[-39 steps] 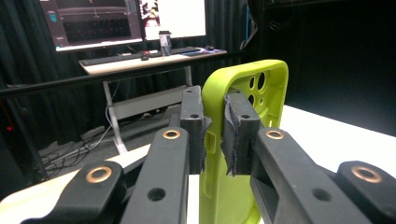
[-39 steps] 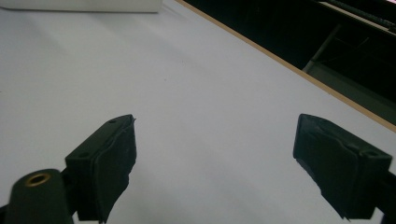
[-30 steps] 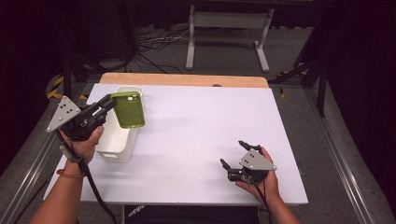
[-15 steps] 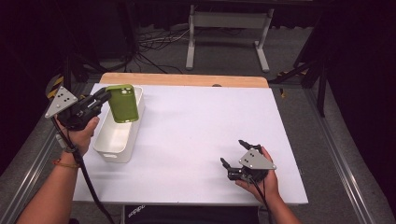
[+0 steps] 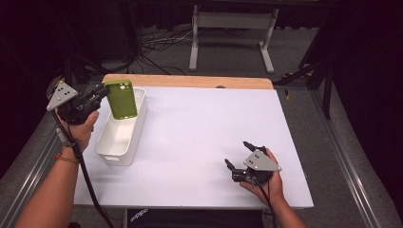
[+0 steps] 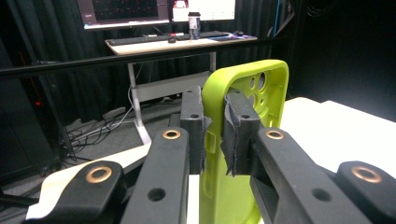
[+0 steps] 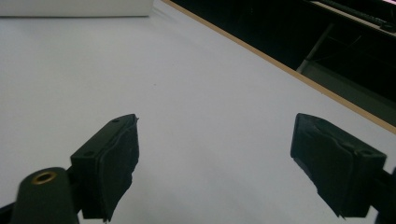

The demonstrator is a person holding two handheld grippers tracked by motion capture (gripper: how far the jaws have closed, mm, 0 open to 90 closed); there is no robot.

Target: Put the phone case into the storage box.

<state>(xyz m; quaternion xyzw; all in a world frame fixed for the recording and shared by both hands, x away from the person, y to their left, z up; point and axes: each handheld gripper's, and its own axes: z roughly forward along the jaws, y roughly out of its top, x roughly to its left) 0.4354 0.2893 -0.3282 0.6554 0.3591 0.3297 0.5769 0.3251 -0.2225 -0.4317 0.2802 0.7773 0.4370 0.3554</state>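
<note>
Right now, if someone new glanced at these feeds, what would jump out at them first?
The bright green phone case stands out most: the left gripper holds it up over the far end of the white bin at the table's left side, its fingers clamped on the case's edge. Next comes the right gripper, resting open near the white table's front right corner with nothing between its fingers.

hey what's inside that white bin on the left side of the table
The white bin looks empty where its floor shows. The green phone case in the left claw covers its far end, so that part is unknown.
</note>
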